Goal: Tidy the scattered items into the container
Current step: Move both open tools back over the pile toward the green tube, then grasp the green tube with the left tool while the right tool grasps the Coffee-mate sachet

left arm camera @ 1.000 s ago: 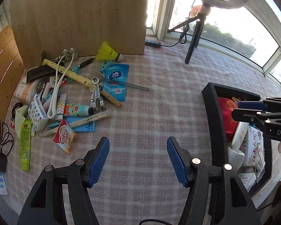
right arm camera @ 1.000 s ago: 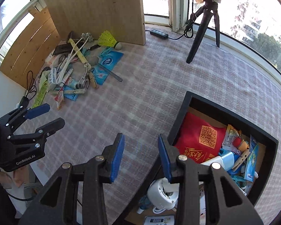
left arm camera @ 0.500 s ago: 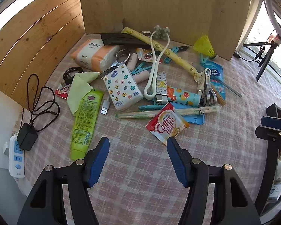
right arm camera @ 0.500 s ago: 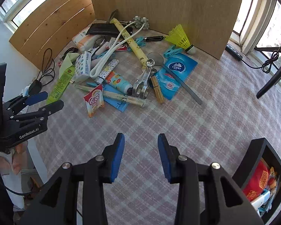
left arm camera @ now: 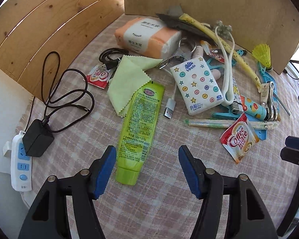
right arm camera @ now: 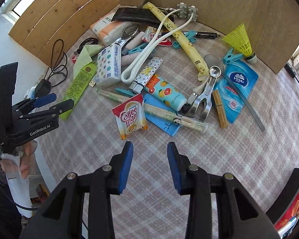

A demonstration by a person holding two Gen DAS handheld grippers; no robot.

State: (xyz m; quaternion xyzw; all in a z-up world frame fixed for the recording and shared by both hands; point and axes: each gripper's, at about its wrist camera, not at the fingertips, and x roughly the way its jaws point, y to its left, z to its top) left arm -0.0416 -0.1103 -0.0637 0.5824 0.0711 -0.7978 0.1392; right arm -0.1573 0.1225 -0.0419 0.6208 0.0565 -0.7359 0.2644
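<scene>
Green tube (left arm camera: 139,125): soft, light, slick; we'd pinch mid-body. Sachet (right arm camera: 130,117): thin, limp; take edge. Left gripper (left arm camera: 147,160), right gripper (right arm camera: 150,155) fingers apart, empty.

The left gripper (left arm camera: 147,166) and right gripper (right arm camera: 150,164) point steeply downward, both with jaws apart and empty; the left appears at 9 o'clock in the right view.

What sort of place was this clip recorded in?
Probably a home corner set up for recording: a table under a checked cloth, wooden boards propped behind it, household clutter like a tissue pack, and a power strip.
</scene>
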